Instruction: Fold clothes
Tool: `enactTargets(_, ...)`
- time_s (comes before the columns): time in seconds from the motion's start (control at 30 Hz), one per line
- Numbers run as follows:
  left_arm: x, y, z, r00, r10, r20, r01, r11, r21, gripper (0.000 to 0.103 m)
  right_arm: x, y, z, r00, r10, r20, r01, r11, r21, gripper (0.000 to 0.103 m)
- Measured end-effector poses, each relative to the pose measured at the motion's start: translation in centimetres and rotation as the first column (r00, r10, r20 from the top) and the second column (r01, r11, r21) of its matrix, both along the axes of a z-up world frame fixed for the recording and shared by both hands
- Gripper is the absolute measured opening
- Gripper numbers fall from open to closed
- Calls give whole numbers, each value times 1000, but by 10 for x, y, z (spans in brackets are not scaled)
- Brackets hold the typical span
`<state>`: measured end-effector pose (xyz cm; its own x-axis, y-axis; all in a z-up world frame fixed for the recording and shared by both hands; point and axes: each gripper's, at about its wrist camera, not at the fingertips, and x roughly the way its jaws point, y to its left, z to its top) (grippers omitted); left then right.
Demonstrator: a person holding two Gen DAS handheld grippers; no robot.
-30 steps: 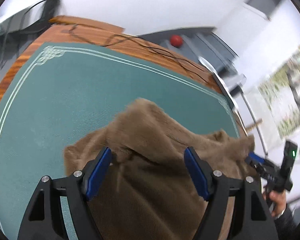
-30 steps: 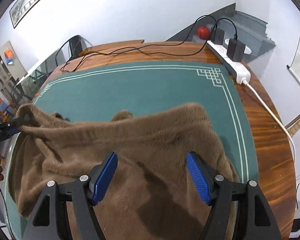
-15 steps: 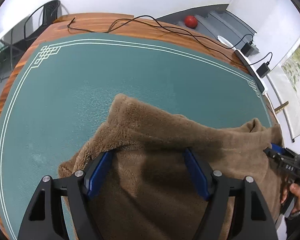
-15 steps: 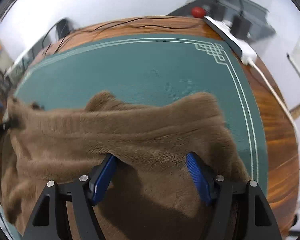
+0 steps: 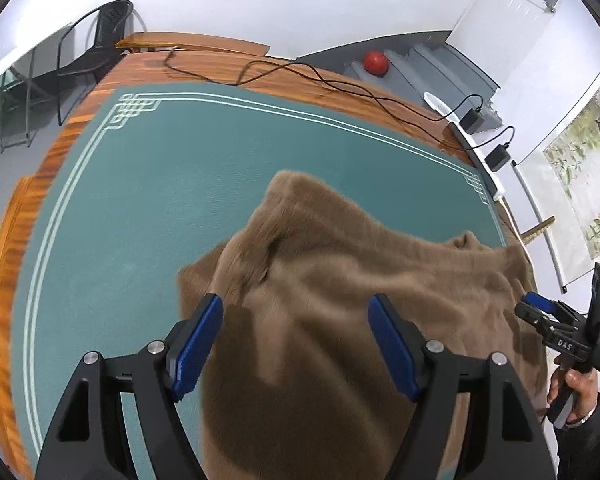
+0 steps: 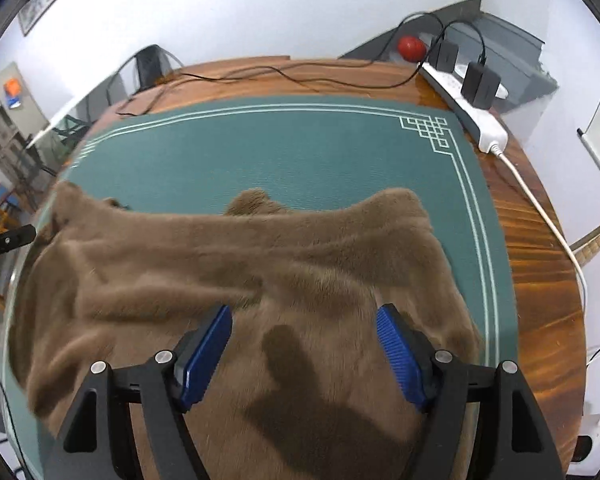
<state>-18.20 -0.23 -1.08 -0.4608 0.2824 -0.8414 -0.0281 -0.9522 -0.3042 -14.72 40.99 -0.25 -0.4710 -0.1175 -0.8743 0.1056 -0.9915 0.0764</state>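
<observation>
A brown fuzzy garment (image 5: pixel 340 280) lies rumpled on the green mat (image 5: pixel 160 184), spread wide towards the near edge. My left gripper (image 5: pixel 296 320) hovers over its left part, open, with the blue pads (image 5: pixel 198 344) well apart and only fabric below them. Over the garment (image 6: pixel 260 260), my right gripper (image 6: pixel 304 324) stands wide with its jaws opening, and its shadow falls on the fabric between them. In the left wrist view the right gripper (image 5: pixel 556 328) sits at the garment's right edge, held by a hand (image 5: pixel 576 384). The left gripper's tip (image 6: pixel 8 240) shows at the far left of the right wrist view.
The mat covers a round wooden table (image 6: pixel 540 280). Black cables (image 5: pixel 300 76) trail along the far rim. A white power strip (image 6: pixel 472 116) with black chargers lies at the far right. A black chair (image 5: pixel 96 48) and a red ball (image 5: pixel 375 63) are beyond the table.
The left wrist view swung over the table and back, with the garment's left fold shifting under it. The right gripper's pads stand slightly wider apart. The garment lies flatter.
</observation>
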Motion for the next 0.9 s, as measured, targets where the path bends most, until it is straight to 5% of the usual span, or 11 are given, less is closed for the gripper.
enactTargets(0.33,119,-25,-21,996,63,65,-62,998,-16,79,98,49,-1,996,-91,25,93,988,-125,77)
enactTargets(0.53,162,-8,-45,998,65,-9,-66,996,-61,79,151,79,-8,981,-194,18,195,971,-138,77)
enactTargets(0.7,163,3,-48,998,2,-68,-9,995,-104,79,178,91,-19,976,-212,52,217,964,-151,77)
enactTargets(0.9,142,-7,-59,999,-22,-49,20,999,-32,79,187,93,-28,977,-205,58,213,956,-203,77)
